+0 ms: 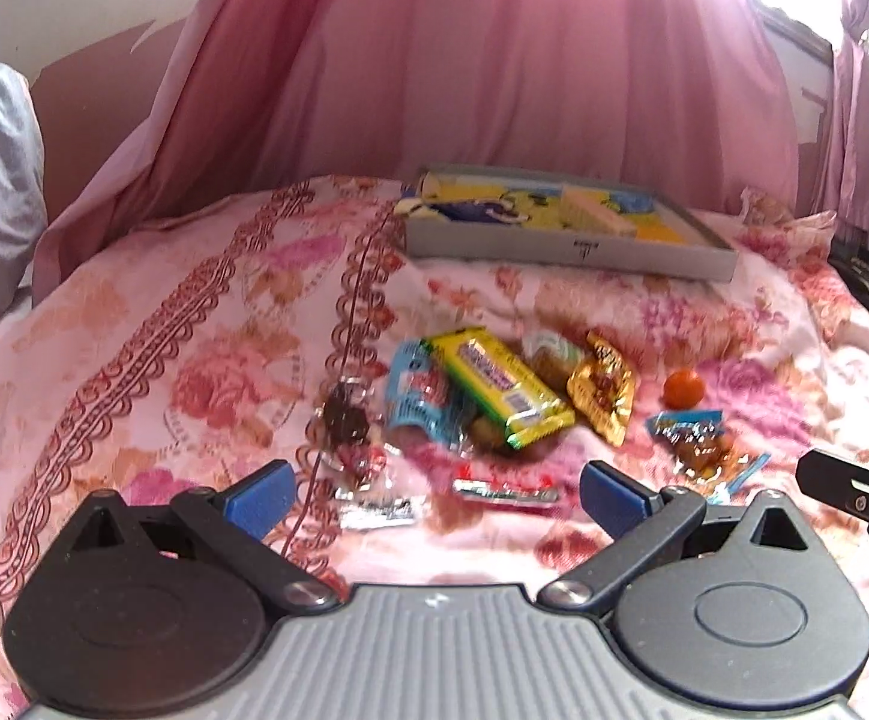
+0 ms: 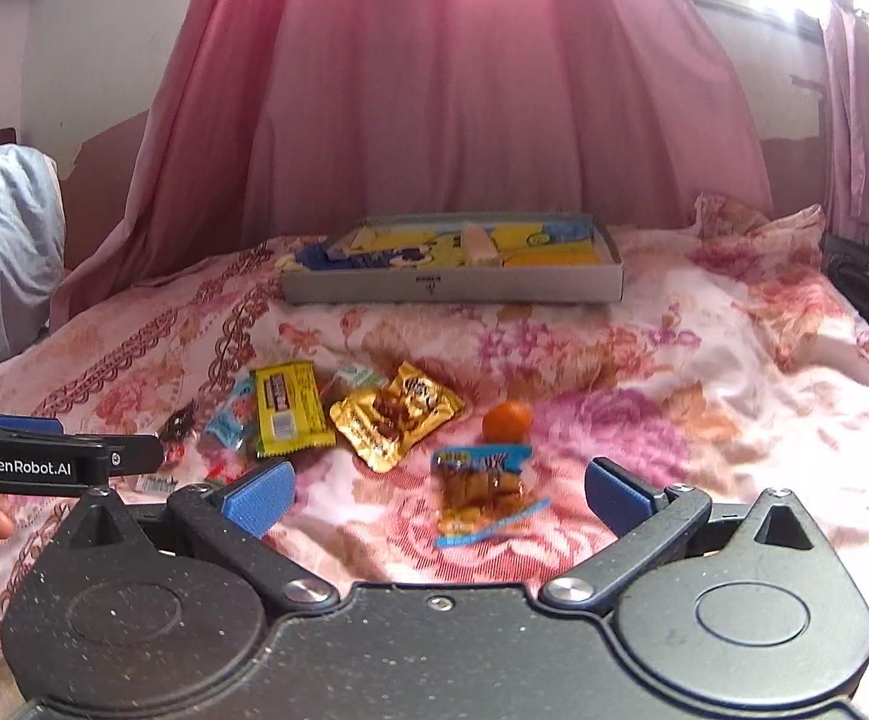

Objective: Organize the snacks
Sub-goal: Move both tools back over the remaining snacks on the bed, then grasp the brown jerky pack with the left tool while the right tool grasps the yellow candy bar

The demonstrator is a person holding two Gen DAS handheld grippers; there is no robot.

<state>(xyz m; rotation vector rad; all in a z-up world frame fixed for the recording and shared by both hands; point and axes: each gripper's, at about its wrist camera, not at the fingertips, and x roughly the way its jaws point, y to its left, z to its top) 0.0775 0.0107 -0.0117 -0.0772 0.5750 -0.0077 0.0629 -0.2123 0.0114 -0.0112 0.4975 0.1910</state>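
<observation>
1. A bed covered with a floral pink bedspread (image 2: 704, 360) was seen, with pink curtains (image 2: 464, 90) hung behind its far edge and bright window light at the upper right.
2. A shallow grey box (image 2: 452, 288) was set near the far edge of the bed; yellow and blue items, too blurred to be identified, were already laid inside it.
3. The task was judged to be at an early stage, since most snacks were left loose in the middle of the bed: a yellow wrapped bar (image 2: 287, 408), a gold foil packet (image 2: 395, 414), a light-blue packet (image 1: 419, 396), a small orange fruit (image 2: 506, 420), a clear blue-edged packet (image 2: 482, 489), a dark round sweet in clear wrap (image 1: 347, 414) and a red-and-silver wrapper (image 1: 503, 489).
4. The left gripper (image 1: 434, 495) was held with its jaws wide apart and nothing between them; the red-and-silver wrapper was found just ahead of the gap, nearer the right-hand finger, and the yellow wrapped bar lay farther ahead.
5. The right gripper (image 2: 437, 492) was likewise spread wide and empty; the clear blue-edged packet was framed between its fingers, untouched by either, with the small orange fruit just behind it.
</observation>
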